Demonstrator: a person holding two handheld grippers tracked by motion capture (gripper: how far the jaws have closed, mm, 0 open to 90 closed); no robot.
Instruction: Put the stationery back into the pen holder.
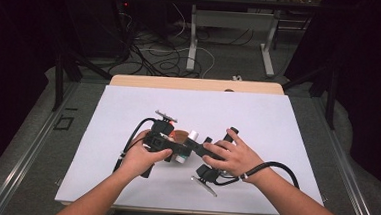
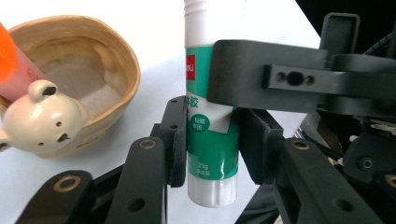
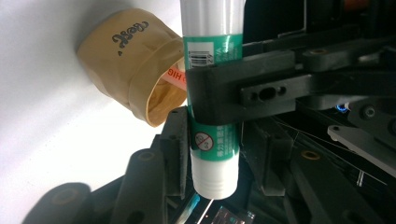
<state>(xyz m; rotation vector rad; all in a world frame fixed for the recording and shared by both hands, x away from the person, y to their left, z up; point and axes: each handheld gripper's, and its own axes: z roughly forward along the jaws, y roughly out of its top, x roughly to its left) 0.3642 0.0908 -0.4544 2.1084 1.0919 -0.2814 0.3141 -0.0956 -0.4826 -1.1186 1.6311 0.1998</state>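
Observation:
A white and green glue stick (image 1: 193, 135) is held between both grippers just above the white table (image 1: 277, 123). In the left gripper view the glue stick (image 2: 210, 140) stands upright with my left gripper (image 2: 212, 149) shut on its lower body. The right gripper's jaw (image 2: 261, 79) crosses in front higher up. In the right gripper view my right gripper (image 3: 215, 154) is shut on the glue stick (image 3: 212, 28) near its ridged end, and the left gripper's jaw (image 3: 233, 93) crosses it. In the high view the left gripper (image 1: 182, 151) and right gripper (image 1: 192, 145) meet at the table's middle.
A brown bowl (image 2: 126, 60) with a cream bear figure (image 2: 42, 121) on its rim sits just beside the glue stick, holding a pink and orange item (image 2: 14, 70). The bowl (image 3: 126, 60) has dark script on its side. Cables and table legs lie beyond the far edge.

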